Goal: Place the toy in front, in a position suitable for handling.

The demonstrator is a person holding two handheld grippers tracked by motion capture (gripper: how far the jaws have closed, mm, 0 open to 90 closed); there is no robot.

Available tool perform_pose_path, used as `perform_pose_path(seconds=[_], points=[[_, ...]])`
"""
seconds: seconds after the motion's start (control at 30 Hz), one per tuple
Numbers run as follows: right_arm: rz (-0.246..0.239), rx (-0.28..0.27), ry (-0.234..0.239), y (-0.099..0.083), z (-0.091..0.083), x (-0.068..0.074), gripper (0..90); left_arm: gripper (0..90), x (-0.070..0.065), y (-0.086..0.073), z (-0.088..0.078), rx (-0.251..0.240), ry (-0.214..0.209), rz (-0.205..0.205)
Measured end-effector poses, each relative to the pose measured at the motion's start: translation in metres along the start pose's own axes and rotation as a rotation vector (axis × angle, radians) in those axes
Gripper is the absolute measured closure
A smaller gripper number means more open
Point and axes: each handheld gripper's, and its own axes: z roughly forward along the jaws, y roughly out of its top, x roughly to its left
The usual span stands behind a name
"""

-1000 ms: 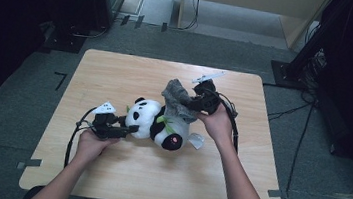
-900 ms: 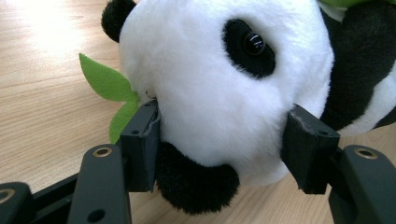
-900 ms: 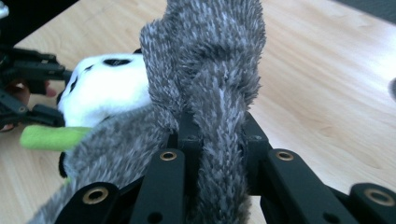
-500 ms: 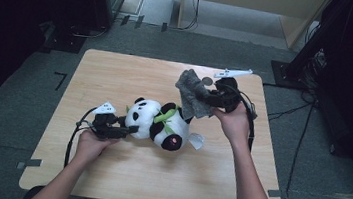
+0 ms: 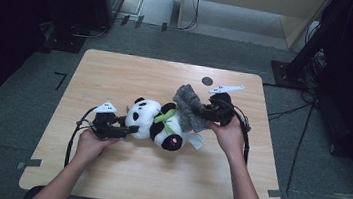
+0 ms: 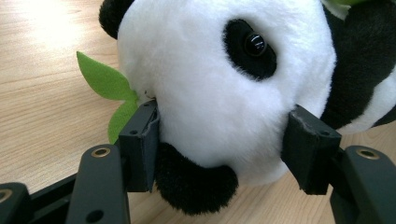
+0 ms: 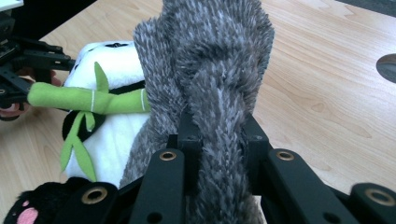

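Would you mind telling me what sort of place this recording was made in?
Probably a lab or recording room: a lone wooden table on grey carpet, taped floor marks, and cables trailing past dark equipment stands.

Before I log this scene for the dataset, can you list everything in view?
Black-and-white plush panda: one, lying mid-table, head between left jaws.
Green felt bamboo stalk: one, across panda's chest.
Grey fuzzy cloth: one, by panda, pinched in right jaws.
Light wooden table: one, on grey floor.
Dark round mark: one, far side of tabletop.
Left gripper: black, closed on panda's head.
Right gripper: black, shut on cloth.
Hands: two, at near edge.
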Motion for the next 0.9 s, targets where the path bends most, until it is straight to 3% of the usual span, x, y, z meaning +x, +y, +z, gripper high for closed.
perform_pose_path(seconds=[0.23, 0.6, 0.9], points=[[0.022, -0.003, -0.011, -0.013, -0.003, -0.007, 75.8, 36.4, -0.001, 0.001, 0.000, 0.010, 0.009, 0.016], [0.064, -0.020, -0.012, -0.037, -0.002, -0.022, 75.5, 35.9, 0.000, 0.001, 0.000, 0.004, -0.001, 0.003], [0.119, 0.027, -0.057, -0.050, 0.000, -0.039, 76.1, 35.6, 0.000, 0.001, -0.001, 0.009, 0.002, 0.019]])
